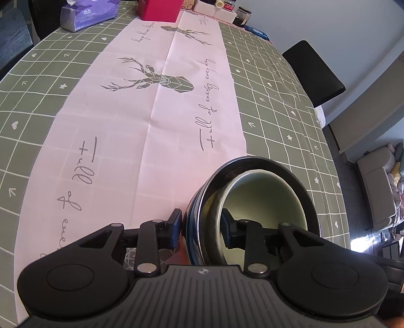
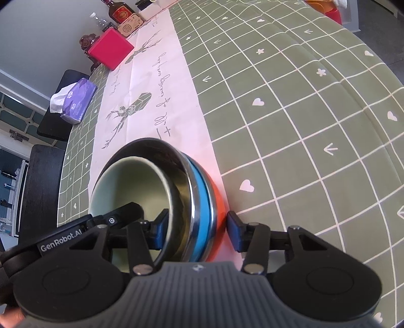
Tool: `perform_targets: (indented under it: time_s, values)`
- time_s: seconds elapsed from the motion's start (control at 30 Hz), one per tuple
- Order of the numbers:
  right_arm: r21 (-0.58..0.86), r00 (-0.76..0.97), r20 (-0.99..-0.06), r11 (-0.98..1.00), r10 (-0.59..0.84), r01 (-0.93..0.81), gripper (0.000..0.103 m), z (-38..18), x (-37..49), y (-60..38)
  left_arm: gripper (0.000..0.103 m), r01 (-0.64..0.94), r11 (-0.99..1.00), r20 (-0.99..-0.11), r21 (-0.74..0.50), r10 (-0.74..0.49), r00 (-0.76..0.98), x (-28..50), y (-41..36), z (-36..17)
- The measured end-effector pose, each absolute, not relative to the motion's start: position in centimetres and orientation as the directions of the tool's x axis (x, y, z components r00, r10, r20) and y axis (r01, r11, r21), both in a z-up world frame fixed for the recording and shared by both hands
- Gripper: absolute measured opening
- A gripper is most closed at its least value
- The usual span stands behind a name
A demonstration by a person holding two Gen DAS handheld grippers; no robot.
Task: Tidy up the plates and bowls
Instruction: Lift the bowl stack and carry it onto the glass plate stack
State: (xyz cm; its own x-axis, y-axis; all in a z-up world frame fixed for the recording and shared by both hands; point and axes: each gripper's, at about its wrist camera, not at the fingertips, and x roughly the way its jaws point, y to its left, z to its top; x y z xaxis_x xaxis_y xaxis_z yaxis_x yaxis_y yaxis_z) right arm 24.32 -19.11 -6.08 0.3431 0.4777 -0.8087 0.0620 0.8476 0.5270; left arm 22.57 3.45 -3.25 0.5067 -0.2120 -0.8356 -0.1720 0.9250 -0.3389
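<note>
two grippers meet on one nest of bowls at the near end of the bench (image 1: pixel 38 106), which wears a green checked cloth with a pale pink runner (image 1: pixel 156 113) down its middle.

left wrist view: the left gripper (image 1: pixel 200 228) straddles the stack's near rim at about 6 o'clock, one finger outside against the steel wall, the other inside the pale green bowl (image 1: pixel 267 194). the rims fill the gap and the pads look to be pressing on them, so it is clamped on the stacked walls. the green bowl sits tilted inside the steel bowl (image 1: pixel 252 161), leaning toward 4 o'clock. far off at 12 o'clock stands a pink box (image 1: pixel 160 10), with a purple tissue pack (image 1: pixel 88 14) at 11 o'clock.

right wrist view: the right gripper (image 2: pixel 197 228) comes in from 6 o'clock. its left finger is inside the green bowl (image 2: pixel 131 181); its right finger stands just clear of the outer wall, a sliver of runner showing between, so this one is spread round the rims without squeezing. under the steel bowl (image 2: pixel 156 148) show a blue bowl (image 2: pixel 202 201) and an orange one (image 2: pixel 219 201) at the bottom, resting on the runner. the left gripper's black arm reaches in from 8 o'clock.
</note>
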Motion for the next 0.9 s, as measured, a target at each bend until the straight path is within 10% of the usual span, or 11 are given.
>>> perform_targets:
  time_s: [0.9]
  values:
    - [0.626,0.330,-0.733,0.780,0.595,-0.014,0.046,-2.3,18.0,-16.3,0.036,-0.180,0.958,-0.833,-0.223,-0.091,0.545,15.2,5.5,3.5]
